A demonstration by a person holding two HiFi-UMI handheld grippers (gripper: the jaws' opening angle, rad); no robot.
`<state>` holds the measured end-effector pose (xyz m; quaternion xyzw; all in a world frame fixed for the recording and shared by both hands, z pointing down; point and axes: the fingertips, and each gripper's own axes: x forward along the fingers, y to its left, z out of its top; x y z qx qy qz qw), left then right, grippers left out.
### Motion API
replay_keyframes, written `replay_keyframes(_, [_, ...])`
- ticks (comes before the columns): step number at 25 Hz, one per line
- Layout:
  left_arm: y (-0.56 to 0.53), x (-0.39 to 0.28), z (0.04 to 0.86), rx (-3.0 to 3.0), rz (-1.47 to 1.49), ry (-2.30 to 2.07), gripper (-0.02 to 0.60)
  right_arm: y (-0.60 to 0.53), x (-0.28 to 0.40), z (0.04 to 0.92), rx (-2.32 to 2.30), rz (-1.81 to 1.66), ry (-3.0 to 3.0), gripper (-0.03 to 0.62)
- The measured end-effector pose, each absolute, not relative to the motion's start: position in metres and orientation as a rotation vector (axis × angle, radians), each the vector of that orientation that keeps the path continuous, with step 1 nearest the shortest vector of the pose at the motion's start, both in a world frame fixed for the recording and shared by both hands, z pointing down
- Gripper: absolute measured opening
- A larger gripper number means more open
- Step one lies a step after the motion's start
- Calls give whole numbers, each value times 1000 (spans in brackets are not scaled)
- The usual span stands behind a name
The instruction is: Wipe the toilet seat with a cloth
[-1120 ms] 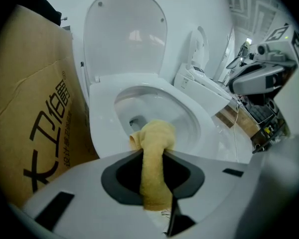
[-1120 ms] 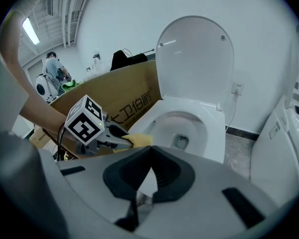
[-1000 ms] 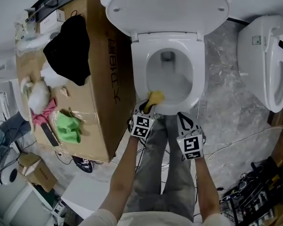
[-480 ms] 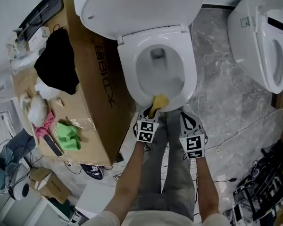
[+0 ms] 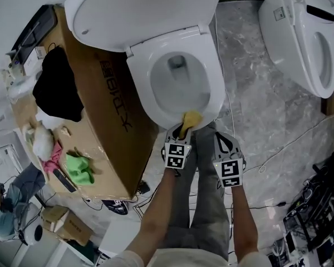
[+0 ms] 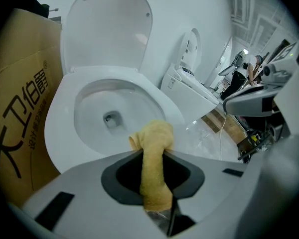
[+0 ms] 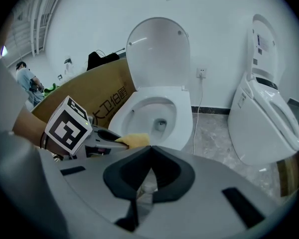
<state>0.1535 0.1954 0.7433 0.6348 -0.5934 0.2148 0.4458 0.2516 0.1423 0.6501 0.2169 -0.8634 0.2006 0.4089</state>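
A white toilet stands with its lid [image 5: 139, 10] raised and its seat [image 5: 140, 96] down. My left gripper [image 5: 182, 131] is shut on a yellow cloth [image 5: 190, 119], whose free end rests at the seat's front rim. In the left gripper view the cloth [image 6: 152, 163] runs up between the jaws and folds over the seat [image 6: 60, 133]. My right gripper [image 5: 222, 141] is held just right of the left one, short of the seat, shut with nothing in it. The right gripper view shows the left gripper [image 7: 120, 140] with the cloth [image 7: 134, 140] before the bowl [image 7: 152, 113].
A large cardboard box [image 5: 103, 127] stands tight against the toilet's left side, with a black cloth [image 5: 57, 90], a green cloth [image 5: 79, 168] and other items on top. A second toilet [image 5: 303, 35] stands to the right. A cable [image 5: 284, 154] crosses the marble floor [image 5: 256, 110].
The cloth in my left gripper has slid rightward along the front rim of the seat. The head view has shifted, so the toilet sits further left and higher. The right gripper stays beside it.
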Motion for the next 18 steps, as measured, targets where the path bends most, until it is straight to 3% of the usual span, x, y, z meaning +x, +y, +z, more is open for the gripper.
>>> replay_keyframes(18, [155,197,743,1633,543,-1365,97,120,272,660,575,554,-2137,8])
